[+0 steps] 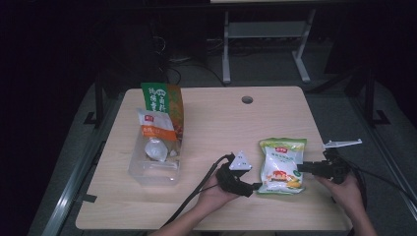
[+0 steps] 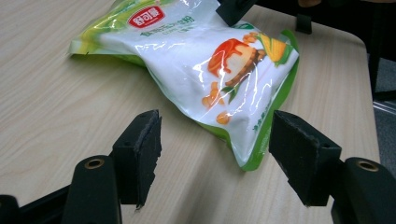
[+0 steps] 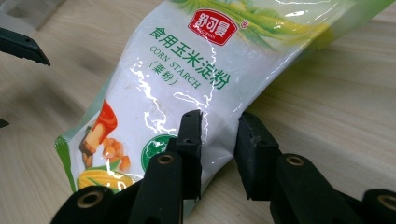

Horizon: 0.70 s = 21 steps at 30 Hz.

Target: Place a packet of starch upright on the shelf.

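On table [image 1: 206, 123], glossy white-green corn starch bag [image 1: 281, 166], red logo

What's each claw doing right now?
Left claw: open, corner of the corn starch bag between its jaws, untouched.
Right claw: closed on the bag's edge.

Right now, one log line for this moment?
left gripper: open, at starch bag corner | right gripper: pinching bag edge | bag: flat on table

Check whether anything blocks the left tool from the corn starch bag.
Nothing visible does. The left tool stands open facing the corn starch bag's lower corner, with bare table between them.
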### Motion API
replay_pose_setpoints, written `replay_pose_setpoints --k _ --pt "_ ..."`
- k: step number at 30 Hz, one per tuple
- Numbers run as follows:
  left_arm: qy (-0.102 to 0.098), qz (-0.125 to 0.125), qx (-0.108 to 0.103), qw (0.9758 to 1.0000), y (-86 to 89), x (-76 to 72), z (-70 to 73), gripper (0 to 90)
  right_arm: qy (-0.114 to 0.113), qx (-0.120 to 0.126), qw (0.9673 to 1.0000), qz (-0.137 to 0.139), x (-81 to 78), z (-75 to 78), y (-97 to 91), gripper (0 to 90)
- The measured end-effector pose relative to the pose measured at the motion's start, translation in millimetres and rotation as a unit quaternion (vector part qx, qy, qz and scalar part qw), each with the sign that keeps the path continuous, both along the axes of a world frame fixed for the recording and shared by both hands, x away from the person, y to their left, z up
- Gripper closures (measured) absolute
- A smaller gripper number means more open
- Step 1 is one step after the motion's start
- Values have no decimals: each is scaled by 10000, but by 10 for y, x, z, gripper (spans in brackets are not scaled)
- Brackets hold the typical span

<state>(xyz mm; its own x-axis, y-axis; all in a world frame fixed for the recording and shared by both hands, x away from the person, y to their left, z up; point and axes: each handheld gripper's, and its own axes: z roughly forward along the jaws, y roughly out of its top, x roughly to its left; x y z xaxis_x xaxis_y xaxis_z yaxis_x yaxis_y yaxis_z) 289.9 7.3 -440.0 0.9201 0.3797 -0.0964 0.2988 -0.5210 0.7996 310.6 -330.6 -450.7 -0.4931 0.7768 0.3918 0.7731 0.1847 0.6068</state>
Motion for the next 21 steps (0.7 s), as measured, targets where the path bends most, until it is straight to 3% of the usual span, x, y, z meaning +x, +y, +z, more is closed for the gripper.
replay_pose_setpoints --k 11,17,21 --pt "31 45 25 10000 -12 27 -14 339 9 -134 9998 114 -111 29 102 712" --pt "14 23 58 10000 -45 63 -2 339 176 -48 9997 165 -36 23 78 497" --pt "68 -6 50 10000 -73 79 -6 329 311 93 9994 109 68 -21 72 418"
